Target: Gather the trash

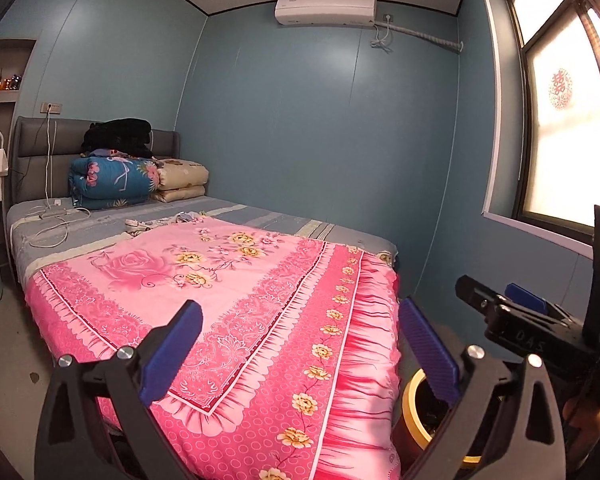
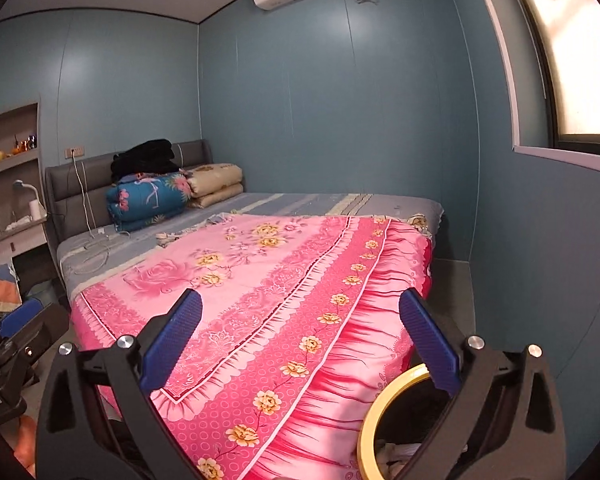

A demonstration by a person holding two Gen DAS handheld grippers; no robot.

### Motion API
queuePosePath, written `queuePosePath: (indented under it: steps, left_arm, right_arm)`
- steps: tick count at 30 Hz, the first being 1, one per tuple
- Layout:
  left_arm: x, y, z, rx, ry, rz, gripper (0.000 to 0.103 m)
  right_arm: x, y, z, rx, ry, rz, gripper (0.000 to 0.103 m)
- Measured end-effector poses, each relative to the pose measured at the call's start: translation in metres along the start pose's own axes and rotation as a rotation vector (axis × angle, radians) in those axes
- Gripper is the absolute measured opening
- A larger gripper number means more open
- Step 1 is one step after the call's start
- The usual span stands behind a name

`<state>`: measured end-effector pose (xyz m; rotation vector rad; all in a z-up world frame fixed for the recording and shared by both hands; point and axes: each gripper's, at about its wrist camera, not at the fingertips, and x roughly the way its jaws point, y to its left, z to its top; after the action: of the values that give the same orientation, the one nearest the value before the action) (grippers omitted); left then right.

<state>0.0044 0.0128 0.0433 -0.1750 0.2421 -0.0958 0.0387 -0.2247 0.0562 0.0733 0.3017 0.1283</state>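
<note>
From my left gripper (image 1: pixel 300 344) I look along two blue-padded fingers (image 1: pixel 172 356) spread wide apart, with nothing between them but the pink floral bedspread (image 1: pixel 236 292) lying ahead and below. Just behind the right-hand finger, low at the foot of the bed, stands a yellow-rimmed bin (image 1: pixel 414 408) with a dark inside — the fingertip overlaps its rim in this view, though I cannot tell whether they touch. Farther to that side my right gripper (image 1: pixel 496 300) pokes into the picture, black-bodied with a blue pad. Far ahead, at the grey headboard (image 1: pixel 32 152), folded quilts (image 1: pixel 112 180) are stacked with a black garment (image 1: pixel 118 138) on top, and white charging cables (image 1: pixel 56 220) trail over the grey sheet to their left. An air conditioner (image 1: pixel 326 8) hangs high on the blue wall; a window (image 1: pixel 568 128) glows on the right.

From my right gripper (image 2: pixel 300 344) the fingers (image 2: pixel 430 344) are likewise fully released and empty. The same bin (image 2: pixel 374 412) sits low beside the right finger, closer here — crumpled pale trash (image 2: pixel 396 458) shows inside it. The bedspread (image 2: pixel 260 280) fills the gap ahead. At the left edge my left gripper (image 2: pixel 18 328) shows, and beyond it a shelf (image 2: pixel 12 160) with small items I cannot make out.
</note>
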Motion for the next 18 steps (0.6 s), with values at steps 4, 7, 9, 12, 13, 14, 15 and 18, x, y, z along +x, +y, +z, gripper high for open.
queuePosePath:
  steps: [4,7,9,12,13,14,15,18]
  left_arm:
    - [-0.010,0.001,-0.005,-0.006,-0.017,0.017,0.095]
    - [-0.016,0.001,-0.007,-0.003,-0.032,0.036,0.095]
    - [-0.020,0.001,-0.007,0.001,-0.040,0.048,0.095]
    - [-0.022,0.001,-0.007,-0.001,-0.044,0.058,0.095]
    - [-0.022,0.001,-0.007,-0.004,-0.045,0.062,0.095]
    - [-0.022,0.002,-0.006,-0.006,-0.045,0.065,0.095]
    - [-0.022,0.002,-0.006,-0.009,-0.044,0.065,0.095]
    - [-0.021,0.004,-0.005,-0.021,-0.039,0.067,0.095]
  right_arm:
    - [-0.011,0.009,-0.008,-0.019,-0.027,-0.025,0.095]
    - [-0.017,0.013,-0.011,-0.025,-0.041,-0.030,0.095]
    - [-0.018,0.014,-0.011,-0.028,-0.047,-0.033,0.095]
    - [-0.020,0.014,-0.011,-0.026,-0.047,-0.033,0.095]
    - [-0.020,0.013,-0.010,-0.025,-0.045,-0.033,0.095]
    - [-0.019,0.013,-0.010,-0.025,-0.043,-0.034,0.095]
    - [-0.019,0.013,-0.010,-0.024,-0.042,-0.035,0.095]
    - [-0.020,0.011,-0.008,-0.020,-0.040,-0.038,0.095]
